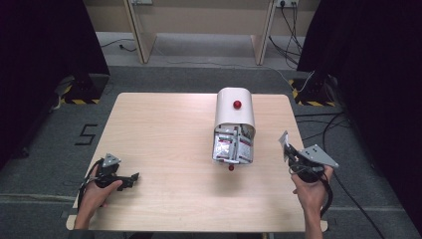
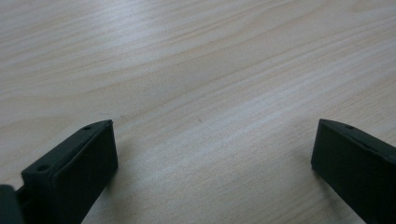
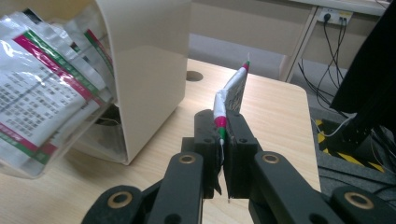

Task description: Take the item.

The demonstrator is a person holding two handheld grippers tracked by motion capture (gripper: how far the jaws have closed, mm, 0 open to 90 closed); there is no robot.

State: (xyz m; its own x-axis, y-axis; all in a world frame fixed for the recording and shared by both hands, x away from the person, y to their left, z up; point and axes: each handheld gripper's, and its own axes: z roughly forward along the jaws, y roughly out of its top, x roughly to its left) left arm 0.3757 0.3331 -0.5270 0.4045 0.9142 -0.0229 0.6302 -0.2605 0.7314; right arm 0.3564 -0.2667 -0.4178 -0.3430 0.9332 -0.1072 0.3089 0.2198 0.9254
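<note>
Pinching a sachet (image 3: 232,95) edge-on between closed jaws, our right gripper (image 3: 223,140) holds it upright, long axis rising away from the pads, off the table's (image 1: 164,134) right edge. The white bin (image 1: 234,112), lying on its side and crammed with more packets (image 1: 232,145), sits to the left of those jaws, its open mouth towards us, so our right hand is the nearer. Our left gripper (image 2: 212,154) rests low with jaws spread wide over bare wood. Printed packet faces read clearly from the right gripper view; the high view gives the bin's red knob (image 1: 237,104).
</note>
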